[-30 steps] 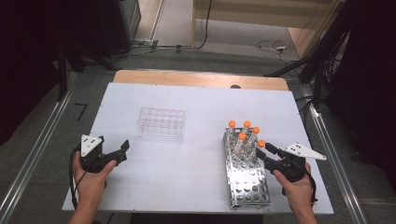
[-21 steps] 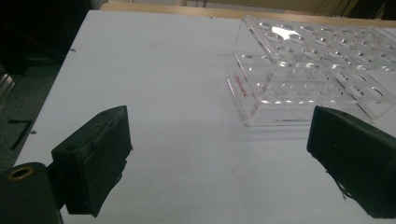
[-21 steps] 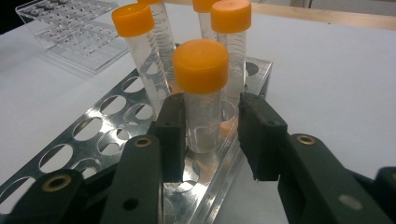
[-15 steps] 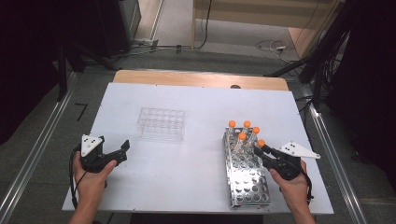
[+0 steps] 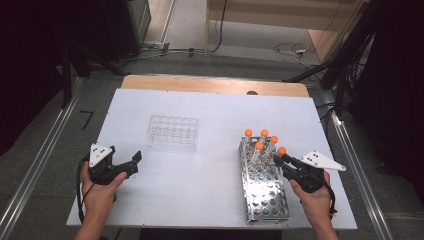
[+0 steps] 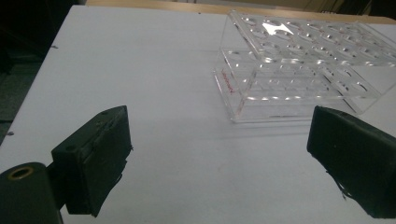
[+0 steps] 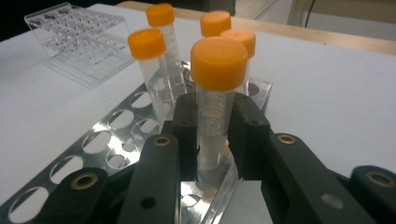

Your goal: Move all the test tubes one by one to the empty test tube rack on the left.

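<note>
Gripping the nearest orange-capped tube [image 7: 215, 100] just below its cap, your right gripper [image 7: 212, 135] is clamping both pads flat against the clear wall; the jaws have just been closing, and the tube is now caught between them. That tube is standing upright in the metal rack [image 5: 265, 200], at the rack's right edge near its far end, so its long axis is running straight up and the coming move is looking like a vertical lift clear of the hole. Four other capped tubes [image 7: 154, 65] are crowding just beyond it, so any tilt is risking a knock. Your right hand [image 5: 314, 200] is reaching in low from the table's near right corner, jaws pointing away from you. Your left gripper [image 6: 219, 163] is resting near the table's near left edge, jaws spread wide on nothing, facing the clear plastic rack [image 6: 299, 65], which is sitting well apart from the tube.
</note>
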`<state>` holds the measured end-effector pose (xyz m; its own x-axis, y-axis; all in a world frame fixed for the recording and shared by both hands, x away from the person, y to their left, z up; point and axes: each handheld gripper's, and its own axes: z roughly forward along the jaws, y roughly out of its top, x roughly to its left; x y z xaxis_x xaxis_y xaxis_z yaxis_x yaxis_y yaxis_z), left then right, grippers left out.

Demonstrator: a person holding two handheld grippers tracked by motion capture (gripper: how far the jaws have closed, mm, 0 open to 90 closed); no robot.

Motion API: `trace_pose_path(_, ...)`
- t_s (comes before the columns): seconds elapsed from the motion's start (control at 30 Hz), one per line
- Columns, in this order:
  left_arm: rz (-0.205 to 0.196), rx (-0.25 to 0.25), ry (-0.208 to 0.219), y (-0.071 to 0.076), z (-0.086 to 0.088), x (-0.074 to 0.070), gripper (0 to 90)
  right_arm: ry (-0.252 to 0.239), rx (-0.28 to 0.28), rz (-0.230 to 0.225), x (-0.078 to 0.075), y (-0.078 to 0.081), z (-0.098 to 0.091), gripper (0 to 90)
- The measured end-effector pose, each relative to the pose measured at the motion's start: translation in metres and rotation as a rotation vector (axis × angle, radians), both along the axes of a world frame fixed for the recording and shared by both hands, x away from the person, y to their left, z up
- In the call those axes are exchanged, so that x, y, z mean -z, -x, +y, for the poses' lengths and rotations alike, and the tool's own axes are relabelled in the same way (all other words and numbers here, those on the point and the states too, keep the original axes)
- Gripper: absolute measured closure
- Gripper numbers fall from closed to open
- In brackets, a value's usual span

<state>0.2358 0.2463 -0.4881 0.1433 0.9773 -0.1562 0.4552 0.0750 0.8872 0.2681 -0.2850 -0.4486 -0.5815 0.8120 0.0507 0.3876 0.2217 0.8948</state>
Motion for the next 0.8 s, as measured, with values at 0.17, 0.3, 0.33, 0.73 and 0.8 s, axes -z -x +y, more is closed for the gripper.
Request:
trace_pose_path(0.17,0.001,0.037,0.024,-0.003,-0.006,-0.007,7.0,-0.011,0.003,-0.029,-0.01,0.003,-0.002,71.2)
trace_pose_path(0.3,-0.019,0.069,-0.016,-0.006,-0.014,-0.018,7.0,-0.021,0.005,-0.046,-0.018,0.005,-0.005,71.2)
trace_pose_path(0.33,-0.019,0.069,-0.016,-0.006,-0.014,-0.018,7.0,-0.021,0.005,-0.046,-0.018,0.005,-0.005,71.2)
trace_pose_path(0.73,-0.039,0.118,-0.002,-0.011,-0.038,-0.04,8.5,-0.045,-0.031,-0.099,-0.043,0.018,0.001,71.6)
trace_pose_path(0.8,-0.046,0.139,0.001,-0.011,-0.044,-0.045,8.6,-0.045,-0.053,-0.103,-0.045,0.02,0.006,71.6)
